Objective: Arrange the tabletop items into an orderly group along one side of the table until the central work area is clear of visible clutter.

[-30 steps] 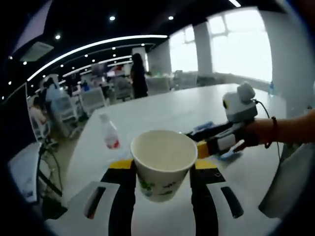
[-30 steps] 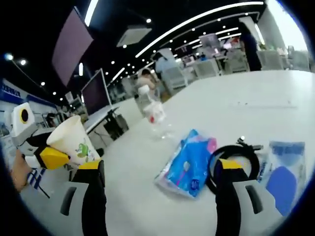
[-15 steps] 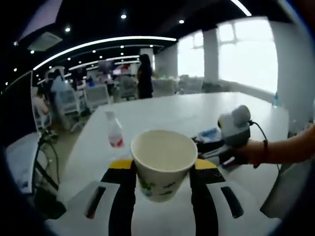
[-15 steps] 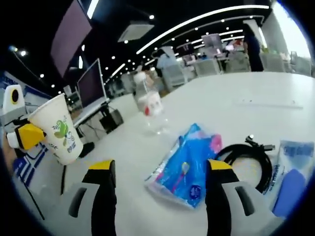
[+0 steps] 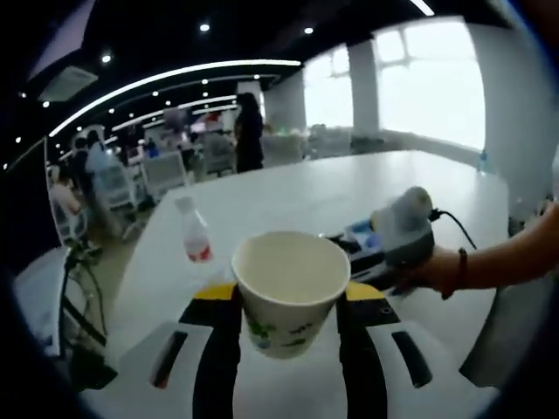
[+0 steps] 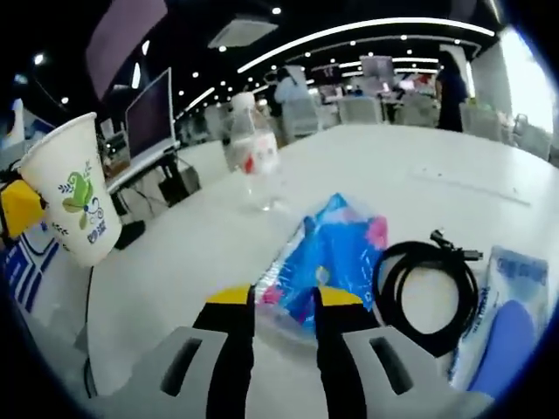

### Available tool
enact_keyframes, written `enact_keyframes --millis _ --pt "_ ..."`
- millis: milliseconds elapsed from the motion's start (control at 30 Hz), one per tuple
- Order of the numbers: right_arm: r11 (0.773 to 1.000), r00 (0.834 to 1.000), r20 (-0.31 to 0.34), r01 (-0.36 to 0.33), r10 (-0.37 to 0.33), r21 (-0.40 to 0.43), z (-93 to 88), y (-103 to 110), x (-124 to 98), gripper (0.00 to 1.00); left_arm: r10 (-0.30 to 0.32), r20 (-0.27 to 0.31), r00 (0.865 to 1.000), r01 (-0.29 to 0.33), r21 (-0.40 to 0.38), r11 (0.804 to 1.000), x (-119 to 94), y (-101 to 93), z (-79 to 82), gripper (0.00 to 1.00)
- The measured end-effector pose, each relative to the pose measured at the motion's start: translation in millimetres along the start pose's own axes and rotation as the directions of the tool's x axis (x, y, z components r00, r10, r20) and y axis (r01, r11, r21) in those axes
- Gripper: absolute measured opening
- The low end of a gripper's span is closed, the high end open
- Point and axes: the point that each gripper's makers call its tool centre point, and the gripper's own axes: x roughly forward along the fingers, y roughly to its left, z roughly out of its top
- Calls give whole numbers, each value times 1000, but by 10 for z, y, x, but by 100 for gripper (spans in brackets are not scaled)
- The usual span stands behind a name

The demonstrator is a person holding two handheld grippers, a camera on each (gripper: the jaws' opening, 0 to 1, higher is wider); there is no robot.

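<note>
My left gripper (image 5: 289,297) is shut on a white paper cup (image 5: 291,292) with a green print, held upright above the white table (image 5: 288,196). The same cup (image 6: 73,201) hangs at the left of the right gripper view. My right gripper (image 6: 284,301) has its jaws drawn in on the near edge of a blue tissue packet (image 6: 332,253) lying on the table. In the left gripper view, the right gripper (image 5: 393,240) sits low over that packet (image 5: 362,234), with a hand behind it. A small water bottle (image 6: 249,153) with a red label stands upright beyond the packet.
A coiled black cable (image 6: 428,279) lies right of the packet, and a clear bag with a blue item (image 6: 507,319) is further right. The table edge (image 6: 113,288) runs on the left. Office chairs, desks and people fill the background.
My right gripper has dropped onto the blue packet and its jaws have narrowed from wide open to close around its edge. The cup stays held in the left gripper.
</note>
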Motion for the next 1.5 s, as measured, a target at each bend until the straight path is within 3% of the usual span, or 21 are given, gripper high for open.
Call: enact_keyframes --millis 300,433,567,800,1033,1167,1367,1500 --pt "999 1000 -11 -4 4 48 -7 9 12 17 -34 2 999 34 18 999 38 -113 14 41" --pt "998 1000 -8 -2 3 59 12 7 4 8 -34 5 999 34 27 999 39 -124 25 41" --pt "1000 1000 -8 14 -14 28 28 -2 0 2 -58 -5 998 58 -48 997 56 -160 -15 41" --pt "1000 1000 -10 -8 8 0 68 44 -69 1 -56 4 998 57 -77 995 58 -149 -14 41" --pt "1000 1000 -2 -20 20 -15 166 71 -240 1 -29 23 999 31 -101 994 21 -85 17 41" --pt "1000 1000 18 -20 21 -10 271 44 -360 1 -46 41 998 51 -138 989 8 -122 40 41" --pt "999 999 48 -2 4 -41 421 -23 -556 1 -52 40 998 57 -128 990 14 -157 43 41" --pt "995 996 72 52 -47 -79 530 -135 -737 1 -59 51 997 66 -149 987 23 -173 64 41"
